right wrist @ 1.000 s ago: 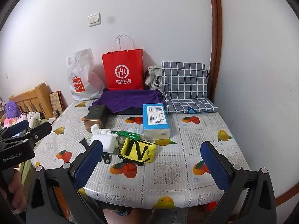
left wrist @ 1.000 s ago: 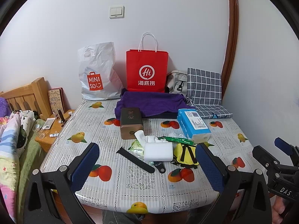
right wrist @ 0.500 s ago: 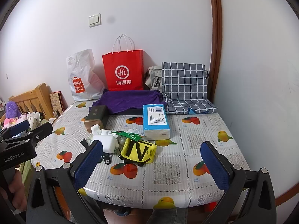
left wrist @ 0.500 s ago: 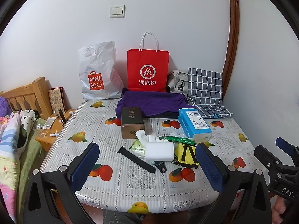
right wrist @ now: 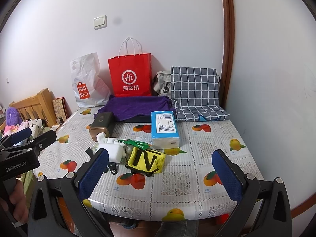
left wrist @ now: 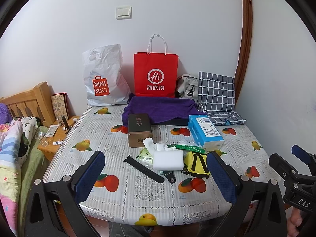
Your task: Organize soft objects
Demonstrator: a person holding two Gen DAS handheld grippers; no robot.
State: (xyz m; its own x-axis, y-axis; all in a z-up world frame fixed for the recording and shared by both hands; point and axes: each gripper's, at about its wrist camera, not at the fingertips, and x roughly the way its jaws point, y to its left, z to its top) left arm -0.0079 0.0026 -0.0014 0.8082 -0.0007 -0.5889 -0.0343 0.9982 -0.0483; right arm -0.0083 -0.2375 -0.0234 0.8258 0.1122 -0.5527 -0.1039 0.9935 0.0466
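Two hand-held grippers hover at the near edge of the tabletop (left wrist: 65,138), both with fingers spread wide and nothing between them: the left hand-held gripper (left wrist: 156,177) faces the middle pile, the right hand-held gripper (right wrist: 160,174) sits a little further right.

Just beyond them the soft things lie in a tight heap: a white sponge block (left wrist: 167,160), a crumpled white cloth (left wrist: 153,145), a yellow mesh pouch (right wrist: 147,160) and a green packet (right wrist: 136,144), all touching or overlapping. A black watch strap (left wrist: 143,168) lies partly under the sponge block, and a brown tin (left wrist: 139,129) and blue tissue pack (right wrist: 164,127) stand just behind.

The main risk, as I judge it, is crowding. Closing on the sponge block could catch the cloth or drag the strap along. The pouch is limp and may slump out of a shallow pinch. With both tools so near each other, they could also collide while reaching into the same heap.
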